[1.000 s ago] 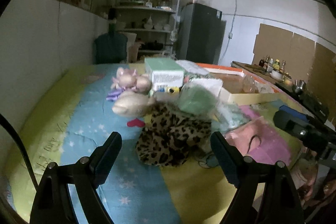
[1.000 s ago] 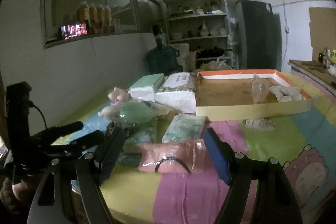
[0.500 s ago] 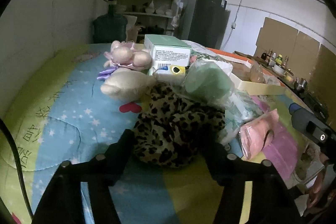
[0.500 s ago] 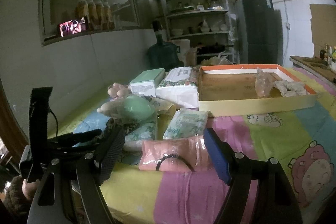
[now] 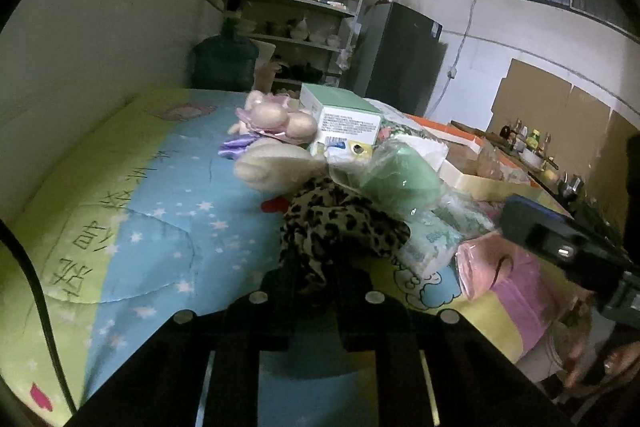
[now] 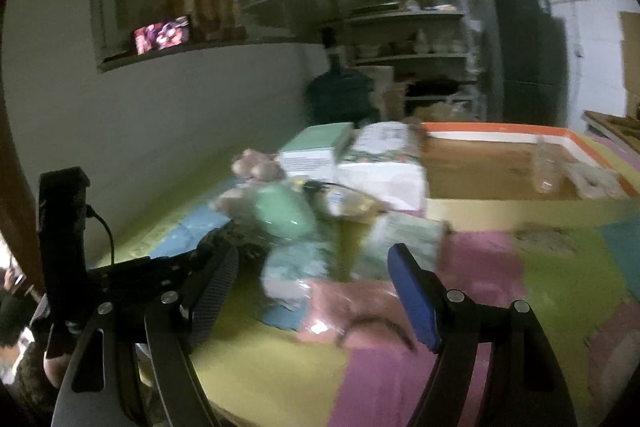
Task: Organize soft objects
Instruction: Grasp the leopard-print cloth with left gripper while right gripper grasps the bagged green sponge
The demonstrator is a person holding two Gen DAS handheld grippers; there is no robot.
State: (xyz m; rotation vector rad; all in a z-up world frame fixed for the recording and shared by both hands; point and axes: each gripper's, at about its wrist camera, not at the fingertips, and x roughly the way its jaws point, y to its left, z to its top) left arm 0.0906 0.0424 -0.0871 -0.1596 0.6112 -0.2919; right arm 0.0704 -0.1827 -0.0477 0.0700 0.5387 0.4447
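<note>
A leopard-print cloth (image 5: 340, 223) lies bunched on the bed quilt (image 5: 160, 227). My left gripper (image 5: 316, 267) has its jaws closing tight on the near fold, and the pads press into the cloth. Behind the cloth sit a green soft thing in a clear bag (image 5: 400, 179), a cream plush (image 5: 276, 171) and a pink plush doll (image 5: 276, 119). My right gripper (image 6: 312, 291) stands open just above a pink packet (image 6: 352, 311), touching nothing. Its blue-padded finger (image 5: 560, 243) shows at the right of the left wrist view.
A green and white box (image 5: 344, 115) and a floral tissue pack (image 6: 380, 171) stand behind the pile. A shallow cardboard tray with an orange rim (image 6: 500, 163) holds crumpled plastic at the back right. A white wall (image 5: 100, 47) runs along the bed's left side.
The left gripper's jaws went from wide open to shut on the leopard-print cloth as it moved in. The right gripper shifted sideways and stayed open; its view is now blurred.
</note>
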